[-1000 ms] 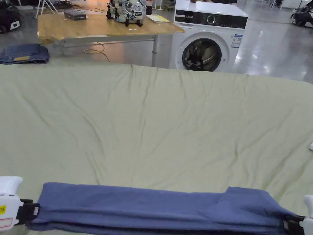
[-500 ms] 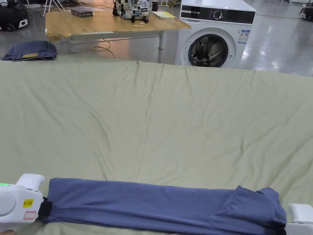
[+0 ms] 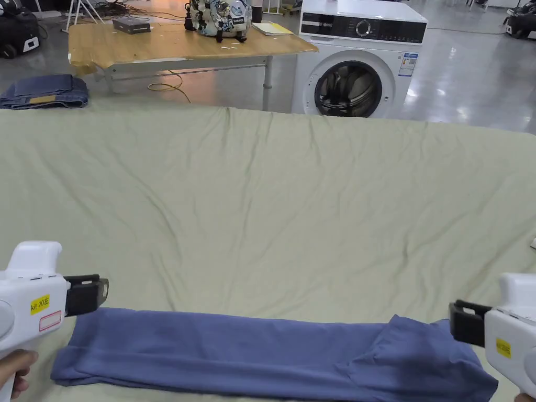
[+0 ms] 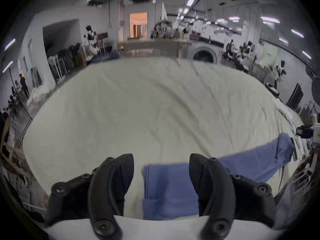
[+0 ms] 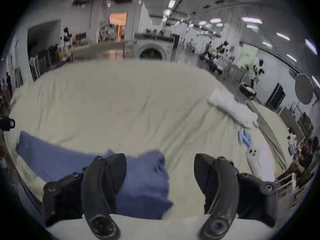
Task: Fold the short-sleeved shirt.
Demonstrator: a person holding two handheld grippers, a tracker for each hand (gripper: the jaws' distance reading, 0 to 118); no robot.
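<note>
Lying folded, blue shirt (image 3: 251,348) — near edge cropped, grippers blurred

Shirt (image 3: 251,350): blue cloth, matt, soft knit look. Sheet (image 3: 272,209): pale green cloth, matt, creased. Left gripper (image 4: 161,174) & right gripper (image 5: 160,172): white glossy plastic bodies w/ matt black jaws (prob. plastic). Table (image 3: 172,44): wood top, slight sheen. Floor (image 3: 466,89): grey, glossy.
</note>
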